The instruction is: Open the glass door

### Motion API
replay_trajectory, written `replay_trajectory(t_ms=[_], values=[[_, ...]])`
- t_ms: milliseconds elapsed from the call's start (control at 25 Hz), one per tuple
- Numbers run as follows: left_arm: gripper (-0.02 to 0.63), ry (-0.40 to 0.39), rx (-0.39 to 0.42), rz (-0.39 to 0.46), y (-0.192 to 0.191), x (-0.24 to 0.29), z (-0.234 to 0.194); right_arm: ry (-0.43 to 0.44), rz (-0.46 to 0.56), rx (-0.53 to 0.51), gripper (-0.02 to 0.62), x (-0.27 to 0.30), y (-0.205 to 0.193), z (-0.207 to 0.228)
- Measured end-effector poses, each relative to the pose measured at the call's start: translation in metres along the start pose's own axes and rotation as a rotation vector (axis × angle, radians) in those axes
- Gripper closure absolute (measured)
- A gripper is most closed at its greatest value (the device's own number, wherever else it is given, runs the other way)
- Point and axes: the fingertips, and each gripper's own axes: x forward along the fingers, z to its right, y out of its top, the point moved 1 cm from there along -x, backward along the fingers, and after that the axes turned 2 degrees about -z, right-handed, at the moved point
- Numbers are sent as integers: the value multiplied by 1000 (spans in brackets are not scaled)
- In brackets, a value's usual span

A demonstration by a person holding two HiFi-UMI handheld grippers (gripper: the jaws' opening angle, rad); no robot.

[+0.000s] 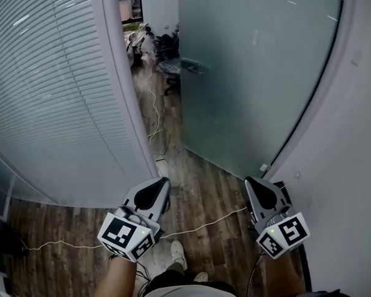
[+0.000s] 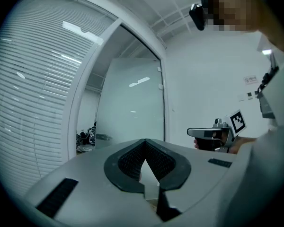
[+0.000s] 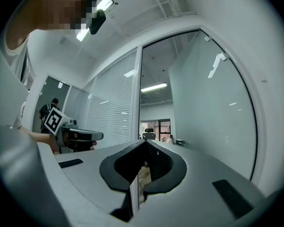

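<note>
Task progress: glass door [image 1: 247,73] already stands swung inward, with a wide gap to the white frame post [image 1: 120,73]; looks nearly done, at most 1 more push left.
Door place: right of the doorway, by the right wall; handle fitting [image 1: 190,65] on its free edge.
Left gripper [image 1: 162,180]: jaws pressed together, empty, clear of the door.
Right gripper [image 1: 250,180]: jaws pressed together, empty, not touching the glass.
Floor [image 1: 204,190]: dark wood planks, white cable [image 1: 198,228] across.
Room: slatted blinds [image 1: 49,91] on the left, office chair [image 1: 170,70] beyond the doorway.
</note>
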Motion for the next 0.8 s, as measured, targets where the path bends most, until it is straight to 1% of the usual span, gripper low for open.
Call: replay_trajectory(t_ms=[120,280,440,680,800], values=[[607,-5,7,-10,3,-17,9,-4,1,9,594,-15,3,-14],[607,-23,-4,2,9,-33,16,-29,14,-3,594,-35,10,-28],[607,-50,-3,6,10,-45,18,-81,21,-10,594,-48,18,-37],[607,-73,21,14,14,-67,-9,-167,41,-38,594,-37,26,-61],[607,-79,15,23,20,-76,-23,-181,32,-38,594,-30,29,-74]])
